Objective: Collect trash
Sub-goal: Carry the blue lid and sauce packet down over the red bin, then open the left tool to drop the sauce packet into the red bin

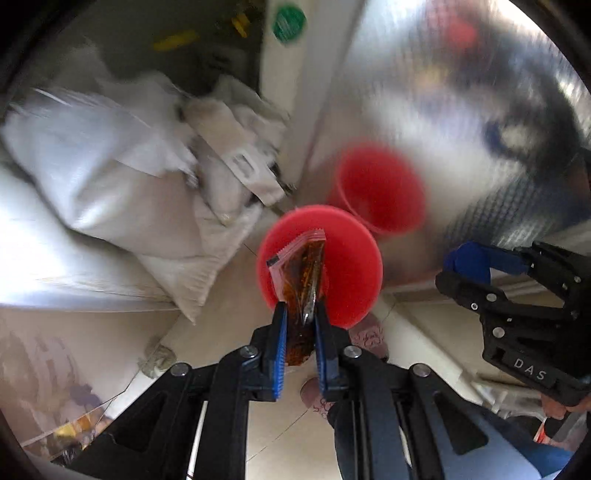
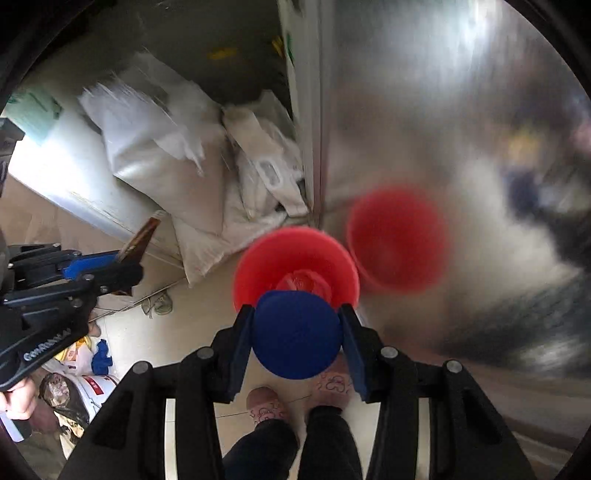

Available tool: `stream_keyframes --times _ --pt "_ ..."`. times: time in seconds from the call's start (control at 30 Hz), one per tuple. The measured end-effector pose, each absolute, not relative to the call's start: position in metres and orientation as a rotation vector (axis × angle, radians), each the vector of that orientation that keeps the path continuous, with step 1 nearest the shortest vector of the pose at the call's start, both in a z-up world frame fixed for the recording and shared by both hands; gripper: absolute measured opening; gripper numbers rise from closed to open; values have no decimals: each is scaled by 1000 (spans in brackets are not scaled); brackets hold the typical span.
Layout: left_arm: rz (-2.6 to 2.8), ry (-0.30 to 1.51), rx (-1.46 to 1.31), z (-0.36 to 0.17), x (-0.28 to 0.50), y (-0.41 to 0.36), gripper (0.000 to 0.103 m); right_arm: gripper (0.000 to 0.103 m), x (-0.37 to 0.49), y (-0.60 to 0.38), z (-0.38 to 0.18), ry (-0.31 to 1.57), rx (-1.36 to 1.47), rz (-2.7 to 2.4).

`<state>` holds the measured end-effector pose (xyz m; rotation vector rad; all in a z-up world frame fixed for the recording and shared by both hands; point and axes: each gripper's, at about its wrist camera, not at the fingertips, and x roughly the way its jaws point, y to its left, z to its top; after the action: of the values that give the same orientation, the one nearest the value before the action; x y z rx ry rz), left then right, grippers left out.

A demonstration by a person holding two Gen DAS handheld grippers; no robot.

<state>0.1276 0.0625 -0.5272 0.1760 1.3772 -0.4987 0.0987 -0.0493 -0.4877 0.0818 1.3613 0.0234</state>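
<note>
One round red plastic bin (image 1: 354, 266) stands on the floor, mirrored once in the steel panel (image 1: 443, 110). The left gripper (image 1: 300, 317) has its fingers nearly closed, pinching one brown sauce sachet (image 1: 299, 273). The right gripper (image 2: 297, 325) has its fingers half apart, clamping one blue dome-shaped object (image 2: 295, 332).

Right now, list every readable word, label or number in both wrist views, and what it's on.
"DAS": on the right gripper, raised letters on its black body, left wrist view.
Raised lettering on the left gripper, right wrist view: starts like "Gen", rest too blurred to read.
Green round sticker on the white panel: blurred, unreadable.
White packaging on the floor: red marks, too small to read.
</note>
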Motion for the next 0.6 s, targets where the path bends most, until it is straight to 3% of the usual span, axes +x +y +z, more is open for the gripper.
stream_keyframes --times 0.27,0.43,0.6 --pt "-569 1465 175 -589 137 41 13 43 103 -67 -530 1418 116 -21" --pt "-584 1542 88 -608 150 36 31 43 104 -74 -541 1433 114 -26" --pt "-577 1556 116 -616 151 31 31 43 106 -81 -541 1432 127 -30"
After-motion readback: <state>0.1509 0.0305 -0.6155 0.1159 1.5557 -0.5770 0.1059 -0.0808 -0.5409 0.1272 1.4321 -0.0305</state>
